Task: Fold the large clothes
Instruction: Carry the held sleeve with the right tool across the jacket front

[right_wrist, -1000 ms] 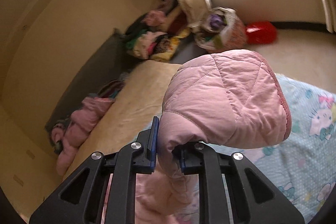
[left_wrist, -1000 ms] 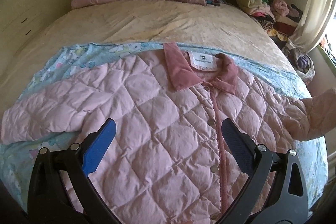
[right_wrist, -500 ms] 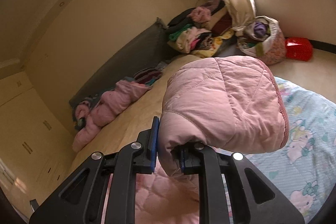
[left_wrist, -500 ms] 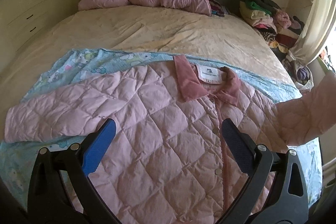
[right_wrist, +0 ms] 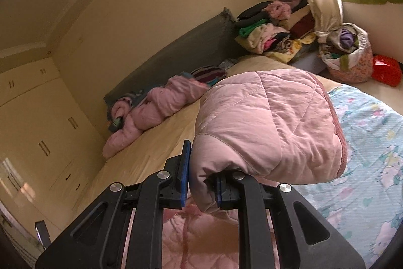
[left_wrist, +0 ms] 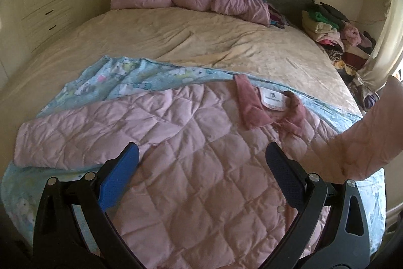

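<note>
A: So, right gripper point(right_wrist: 201, 172)?
B: Clenched on the cuff end of the pink quilted jacket's sleeve point(right_wrist: 269, 125), lifted off the bed.
A: Left gripper point(left_wrist: 201, 163)?
B: Jaws wide, nothing between them, above the pink quilted jacket point(left_wrist: 191, 163) spread on the light-blue cartoon-print sheet point(left_wrist: 121, 77); raised sleeve at 3 o'clock.

The only lettering I can spot is a small dark logo with a line of print beneath it on the white neck label point(left_wrist: 273, 99) inside the collar of the pink quilted jacket point(left_wrist: 191, 155), too small to read.
</note>
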Action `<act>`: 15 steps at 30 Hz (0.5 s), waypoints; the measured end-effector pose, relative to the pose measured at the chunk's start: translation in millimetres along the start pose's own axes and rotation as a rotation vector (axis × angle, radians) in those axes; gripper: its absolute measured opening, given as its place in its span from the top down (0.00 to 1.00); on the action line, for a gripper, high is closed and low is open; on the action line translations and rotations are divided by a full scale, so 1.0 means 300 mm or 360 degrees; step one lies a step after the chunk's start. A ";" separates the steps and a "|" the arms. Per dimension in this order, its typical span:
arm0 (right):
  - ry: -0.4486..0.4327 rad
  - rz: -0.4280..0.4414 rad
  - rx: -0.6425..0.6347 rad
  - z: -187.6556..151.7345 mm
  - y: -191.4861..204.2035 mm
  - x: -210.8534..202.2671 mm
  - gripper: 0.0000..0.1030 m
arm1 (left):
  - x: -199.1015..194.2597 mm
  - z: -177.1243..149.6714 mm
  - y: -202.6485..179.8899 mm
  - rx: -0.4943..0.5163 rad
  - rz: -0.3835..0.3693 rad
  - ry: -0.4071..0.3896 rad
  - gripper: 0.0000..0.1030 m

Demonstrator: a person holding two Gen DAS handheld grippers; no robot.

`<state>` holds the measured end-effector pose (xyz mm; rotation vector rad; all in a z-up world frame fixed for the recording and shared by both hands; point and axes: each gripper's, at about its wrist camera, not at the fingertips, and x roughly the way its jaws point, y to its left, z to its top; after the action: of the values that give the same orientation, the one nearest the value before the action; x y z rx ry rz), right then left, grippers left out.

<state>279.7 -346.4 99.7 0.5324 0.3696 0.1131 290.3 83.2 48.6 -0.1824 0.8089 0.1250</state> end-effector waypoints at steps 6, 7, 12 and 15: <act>0.0065 0.0039 -0.0044 -0.052 0.094 0.109 0.85 | 0.001 0.008 0.053 -0.0003 0.0002 0.0011 0.09; 0.0076 0.0044 -0.0048 -0.062 0.109 0.125 0.85 | 0.003 0.009 0.063 -0.0006 -0.0006 0.0014 0.09; 0.0143 0.0054 -0.0095 -0.139 0.173 0.212 0.85 | 0.014 0.012 0.092 -0.0030 -0.0023 0.0021 0.09; 0.0185 0.0056 -0.0126 -0.198 0.211 0.253 0.85 | 0.034 0.010 0.105 -0.0044 -0.0051 0.0036 0.09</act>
<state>327.5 -248.8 61.2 0.4552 0.4674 0.1924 293.7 115.0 39.7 -0.2232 0.8268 0.1039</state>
